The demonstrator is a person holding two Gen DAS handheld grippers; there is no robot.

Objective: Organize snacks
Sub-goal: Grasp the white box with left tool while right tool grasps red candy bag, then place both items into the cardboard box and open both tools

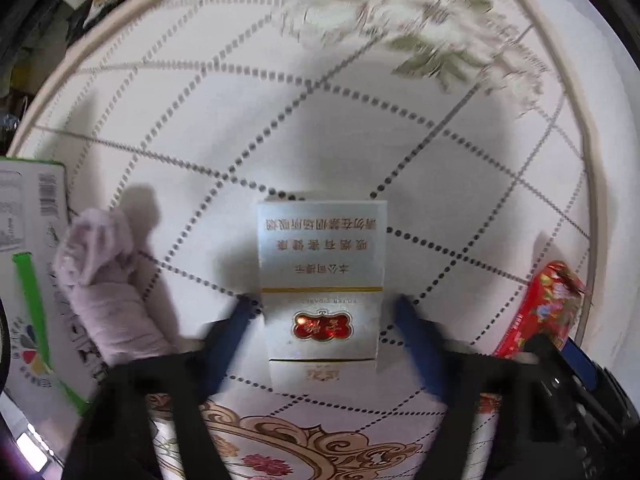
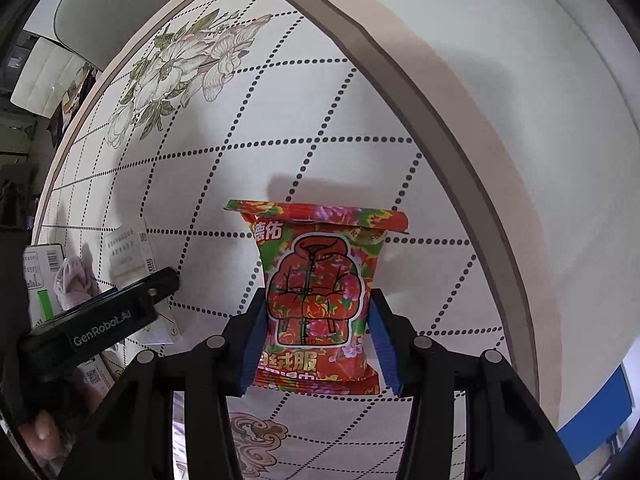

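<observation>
White carton upright at 6 o'clock, print inverted. Red floral packet upright, top seal at 12 o'clock.

Grippers, pair, both low centre of frame
Left gripper jaws clamped on load; right gripper likewise

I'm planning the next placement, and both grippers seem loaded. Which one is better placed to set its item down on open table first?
Right, probably. The right gripper holds the red packet over bare tablecloth; the left gripper, holding the white box, has a pink cloth close beside it.

box – between left claw fingers | packet – between right claw fingers
</observation>
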